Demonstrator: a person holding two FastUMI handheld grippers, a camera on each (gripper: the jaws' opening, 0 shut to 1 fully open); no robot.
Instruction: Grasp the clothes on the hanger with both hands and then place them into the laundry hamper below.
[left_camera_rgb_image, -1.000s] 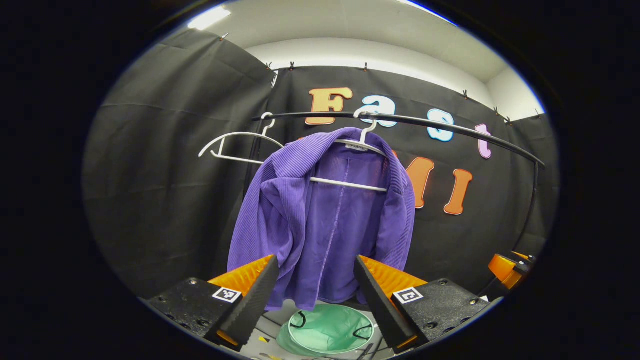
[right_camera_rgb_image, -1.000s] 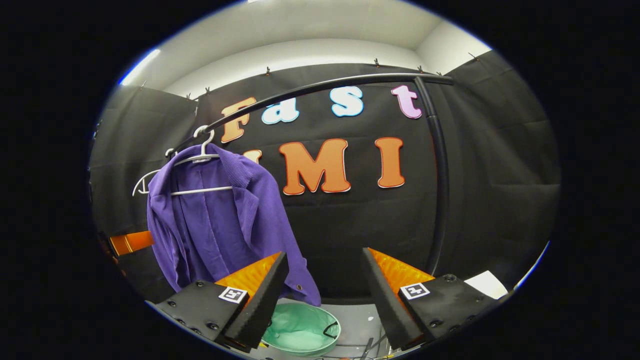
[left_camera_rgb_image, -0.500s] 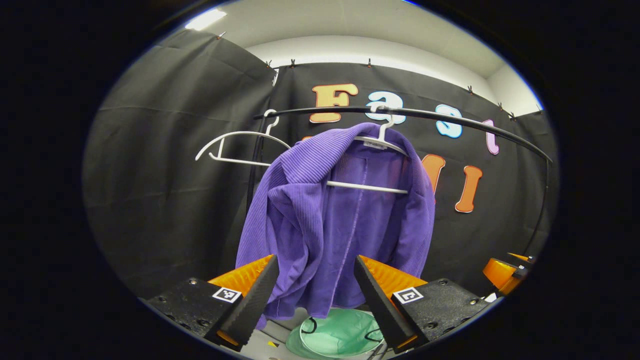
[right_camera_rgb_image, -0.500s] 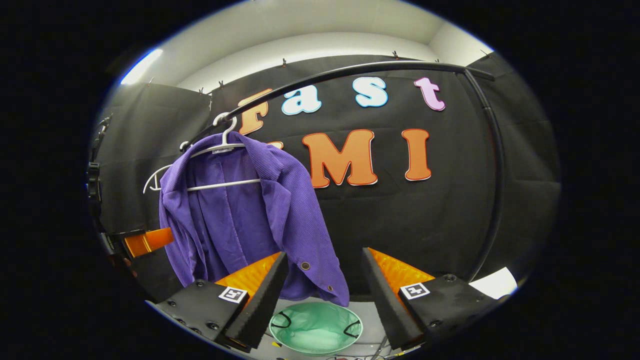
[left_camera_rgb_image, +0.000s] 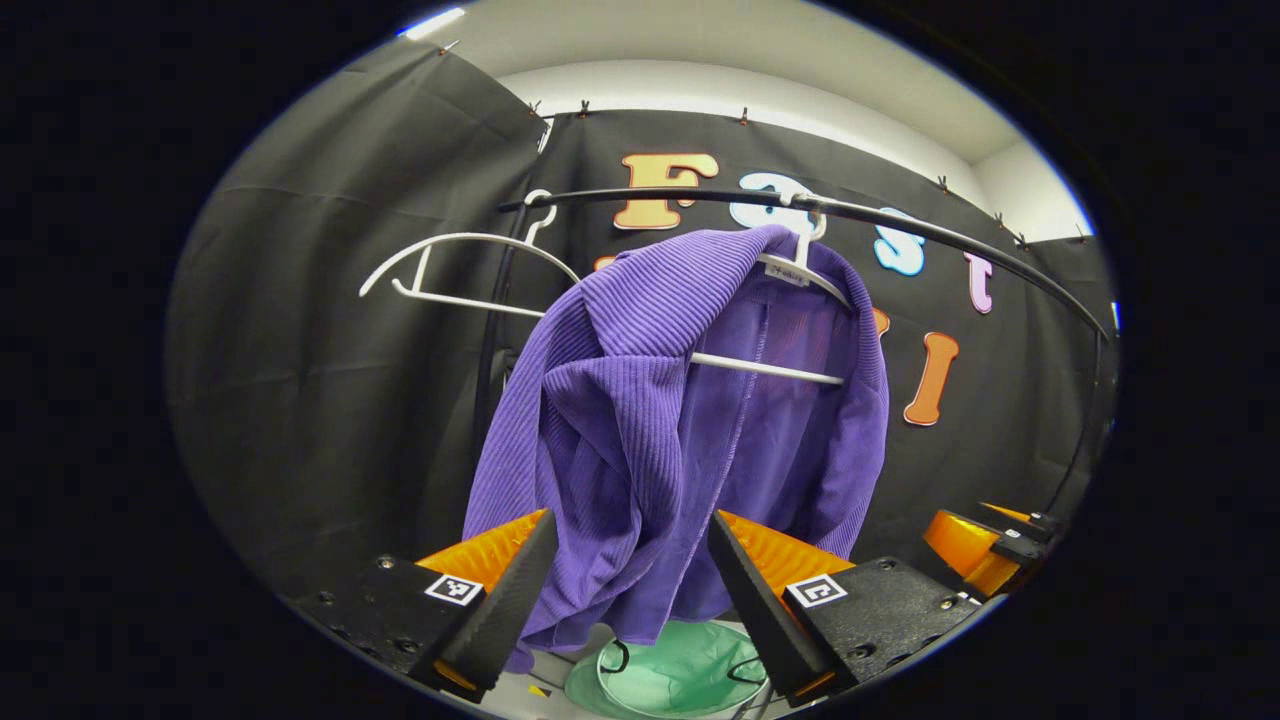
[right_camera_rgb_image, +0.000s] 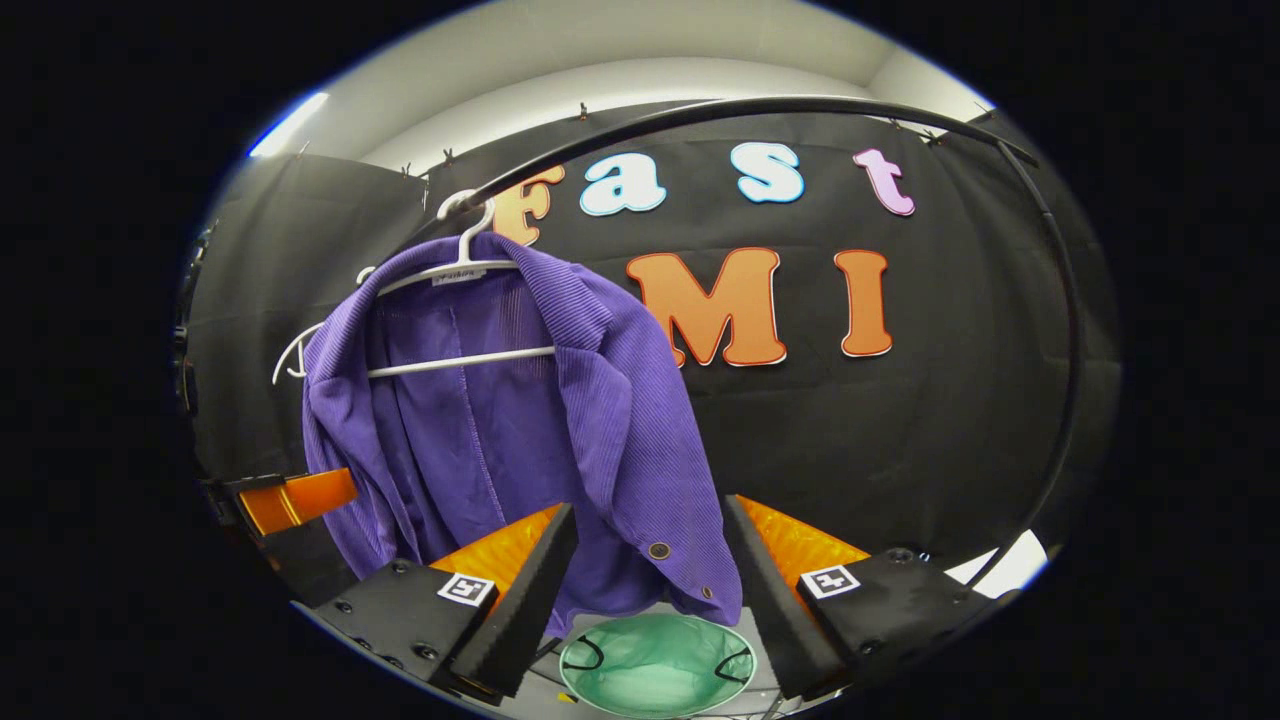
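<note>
A: Why do we have both claws spread so wide? The left claw (left_camera_rgb_image: 625, 590) and the right claw (right_camera_rgb_image: 650, 585) each hold nothing, pads well apart.

B: Because we judge the grab comes next, one side each. The purple jacket (left_camera_rgb_image: 680, 440) hangs open on the white hanger (left_camera_rgb_image: 765, 368) from the black rail (left_camera_rgb_image: 900, 225), and its lower front drapes between our pads in both views, not yet pinched.

A: And the hamper?

B: The green hamper (right_camera_rgb_image: 655, 665) sits on the floor right under the hem, so a release should drop the jacket in. It looks like thin fabric on a round rim with black loops, though we can't be sure.

A: The cloth?

B: Ribbed like corduroy, soft, with dark snaps (right_camera_rgb_image: 659, 550) along the edge. A bare second hanger (left_camera_rgb_image: 455, 270) hangs beside it.
</note>
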